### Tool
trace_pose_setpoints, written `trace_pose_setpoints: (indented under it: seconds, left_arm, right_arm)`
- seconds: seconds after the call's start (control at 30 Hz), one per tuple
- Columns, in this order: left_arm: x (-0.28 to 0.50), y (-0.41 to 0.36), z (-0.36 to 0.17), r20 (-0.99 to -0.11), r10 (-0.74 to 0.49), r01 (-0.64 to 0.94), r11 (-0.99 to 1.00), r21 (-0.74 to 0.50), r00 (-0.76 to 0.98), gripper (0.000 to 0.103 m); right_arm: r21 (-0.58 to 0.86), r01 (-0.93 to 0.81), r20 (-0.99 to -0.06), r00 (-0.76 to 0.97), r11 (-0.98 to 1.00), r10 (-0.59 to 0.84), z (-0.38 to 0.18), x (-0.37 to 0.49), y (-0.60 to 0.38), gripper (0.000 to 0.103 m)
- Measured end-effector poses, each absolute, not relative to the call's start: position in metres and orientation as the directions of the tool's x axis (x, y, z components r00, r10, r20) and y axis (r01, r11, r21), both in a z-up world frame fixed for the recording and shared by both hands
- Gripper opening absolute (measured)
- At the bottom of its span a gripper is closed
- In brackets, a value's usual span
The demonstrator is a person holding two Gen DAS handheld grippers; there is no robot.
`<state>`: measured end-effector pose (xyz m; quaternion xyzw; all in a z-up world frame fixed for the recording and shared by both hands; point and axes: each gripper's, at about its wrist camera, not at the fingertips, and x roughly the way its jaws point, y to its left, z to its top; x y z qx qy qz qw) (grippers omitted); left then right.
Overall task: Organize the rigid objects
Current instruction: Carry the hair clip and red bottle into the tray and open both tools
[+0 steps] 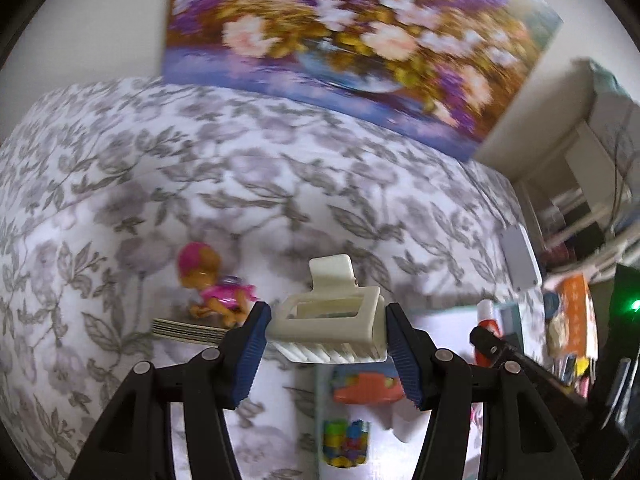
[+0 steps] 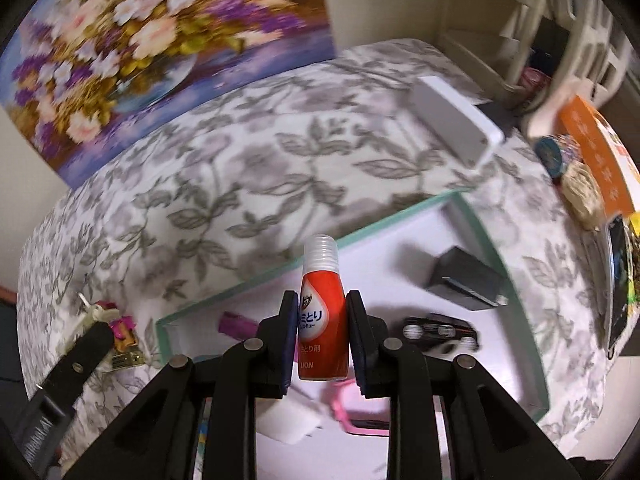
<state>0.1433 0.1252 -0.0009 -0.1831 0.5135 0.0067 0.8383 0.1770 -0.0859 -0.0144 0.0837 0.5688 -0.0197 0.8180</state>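
Left tongs point(image 1: 326, 330): nearest the lens in the left wrist view, clenched on a cream hair claw clip point(image 1: 330, 316), blue pads pressing its two ends so the teeth hang down, centre of the frame.
Right tongs point(image 2: 319, 330): clenched on a red bottle point(image 2: 323, 312) with a clear ribbed cap, held upright by its waist at lower centre of the right wrist view, label facing the lens.
Tray point(image 2: 384, 222): white, mint-edged, lying on the floral bedspread point(image 2: 240, 152); it fills the lower right of the right wrist view.
Why held so: both items are lifted above or beside the tray, probably carried there for sorting; the side grips would leave room to set each down between what already lies inside.
Already in tray: a dark box point(image 2: 466, 280), a black toy car point(image 2: 440, 332), a purple piece point(image 2: 238, 324), something pink point(image 2: 352, 412) at the bottom, partly hidden.
Outside tray: a doll in pink point(image 1: 212, 284) on the bedspread at left centre of the left wrist view, beside a flat striped stack point(image 1: 188, 330).
Background: a flower painting point(image 1: 340, 40) at the top, blurred.
Stage: collecting seems midway; the doll is not yet gathered.
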Motion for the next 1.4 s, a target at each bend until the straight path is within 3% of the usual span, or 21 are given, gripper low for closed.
trace_pose_setpoints:
  seconds: [0.87,1.17,1.4]
  left_arm:
    - [0.156,0.058,-0.050,-0.926,-0.157,-0.094,0.975,-0.200,0.343,0.062]
    - [0.156,0.060,-0.052,-0.930,-0.170,-0.099,0.972,-0.213,0.327,0.070]
    - [0.157,0.066,-0.047,-0.928,-0.173,-0.119,0.968,-0.223,0.331,0.076]
  right_arm:
    - [0.135,0.147,-0.964,0.249,0.980,0.095,-0.054,0.184,-0.104,0.025]
    - [0.118,0.150,-0.966,0.246,0.982,0.079,-0.052,0.186,-0.103,0.026]
    - [0.106,0.153,-0.964,0.259,0.982,0.064,-0.043,0.186,-0.104,0.039]
